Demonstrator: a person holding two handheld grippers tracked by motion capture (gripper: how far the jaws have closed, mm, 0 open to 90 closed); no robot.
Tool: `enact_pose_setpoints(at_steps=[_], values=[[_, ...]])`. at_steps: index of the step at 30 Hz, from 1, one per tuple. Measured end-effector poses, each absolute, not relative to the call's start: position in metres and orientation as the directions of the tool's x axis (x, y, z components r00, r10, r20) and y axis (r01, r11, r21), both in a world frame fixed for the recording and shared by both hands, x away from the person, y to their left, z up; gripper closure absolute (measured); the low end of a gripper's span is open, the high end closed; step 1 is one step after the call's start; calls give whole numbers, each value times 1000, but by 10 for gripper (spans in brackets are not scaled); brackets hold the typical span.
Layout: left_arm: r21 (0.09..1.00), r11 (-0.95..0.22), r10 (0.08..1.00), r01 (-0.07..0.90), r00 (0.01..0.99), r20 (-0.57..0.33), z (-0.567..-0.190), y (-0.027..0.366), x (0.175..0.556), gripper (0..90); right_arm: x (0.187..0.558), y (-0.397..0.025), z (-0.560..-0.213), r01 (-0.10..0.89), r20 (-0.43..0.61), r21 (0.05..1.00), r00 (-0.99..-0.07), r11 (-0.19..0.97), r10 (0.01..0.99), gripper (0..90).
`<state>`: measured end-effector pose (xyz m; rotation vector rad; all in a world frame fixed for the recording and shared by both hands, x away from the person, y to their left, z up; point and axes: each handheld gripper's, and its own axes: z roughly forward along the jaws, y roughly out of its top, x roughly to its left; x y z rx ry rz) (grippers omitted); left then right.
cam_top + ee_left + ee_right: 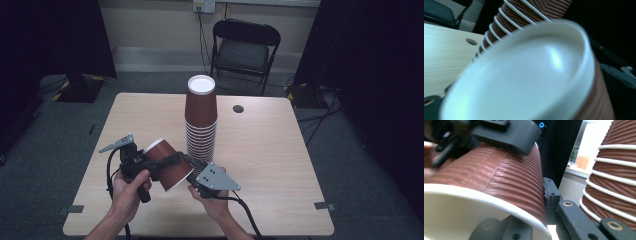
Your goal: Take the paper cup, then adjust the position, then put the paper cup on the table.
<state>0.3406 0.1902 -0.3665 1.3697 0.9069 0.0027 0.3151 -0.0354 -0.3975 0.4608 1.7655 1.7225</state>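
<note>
A light wooden table point(270, 150) stands on grey carpet, a black chair point(243, 47) behind it. The left gripper point(172, 161) pinches a brown cup point(169, 165) sideways beside the cup stack point(201, 120). I cannot tell how the right gripper point(200, 172) stands.

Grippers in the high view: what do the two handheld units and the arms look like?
The left gripper and right gripper are black, boxy, with two black jaws each. A flat grey three-cornered plate with small holes tops the right one; a narrower grey plate tops the left. A black cable trails from each. The forearms are bare, with no sleeves in view.
</note>
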Motion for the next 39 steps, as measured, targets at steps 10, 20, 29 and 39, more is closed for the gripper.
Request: enact_pose_setpoints(at_steps=[10,20,29,39], values=[[898,214,541,384,720,-436,-365,194,339,189,313,-47,-399,-112,-185,981,-791,160,583,862],[920,149,572,362,727,-379,-363,199,339,140,323,-63,-398,38,-88,974,-843,223,530,862],[934,39,605,356,735,-306,-366,197,335,153,334,-94,-390,178,6,946,-846,272,533,862],[939,-124,585,321,788,-192,-380,195,329,162,344,-117,-388,294,66,885,-847,361,527,863]])
